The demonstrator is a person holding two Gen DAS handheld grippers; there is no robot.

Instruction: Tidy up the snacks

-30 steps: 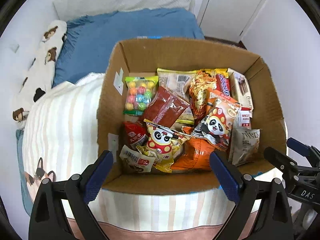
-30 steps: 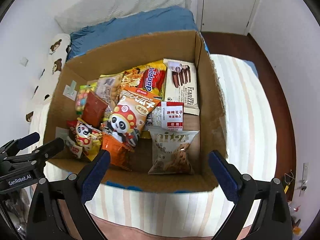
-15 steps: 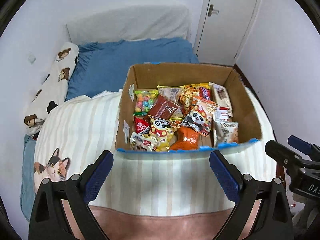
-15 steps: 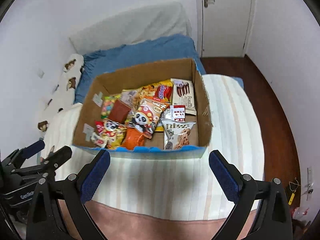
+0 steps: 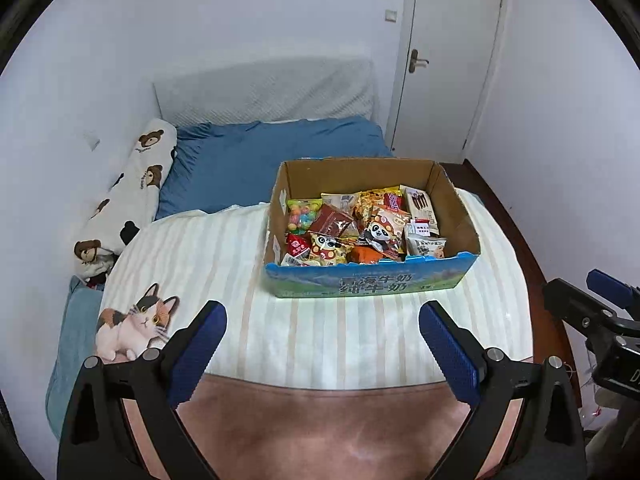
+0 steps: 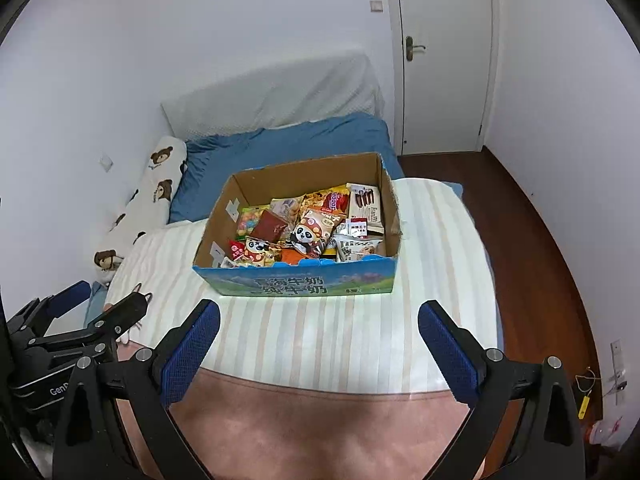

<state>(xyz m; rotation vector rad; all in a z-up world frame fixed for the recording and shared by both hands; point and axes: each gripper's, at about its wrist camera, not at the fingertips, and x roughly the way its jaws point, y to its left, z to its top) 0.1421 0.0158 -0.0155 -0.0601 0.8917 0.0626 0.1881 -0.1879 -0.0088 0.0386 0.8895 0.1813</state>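
In the left wrist view, the left gripper (image 5: 322,322) hangs over the striped blanket (image 5: 224,264) with its jaws spread wide and empty, and the cardboard box (image 5: 372,284) of snack packets (image 5: 360,232) sits on the bed well ahead of it. In the right wrist view, the right gripper (image 6: 319,320) likewise has its jaws spread and holds nothing, the same box (image 6: 304,284) lying ahead and slightly left on the blanket (image 6: 436,264).

Cardboard box (image 6: 304,286) front reads "纯牛奶"; wafer packet (image 6: 366,208) reads "Franzzi".
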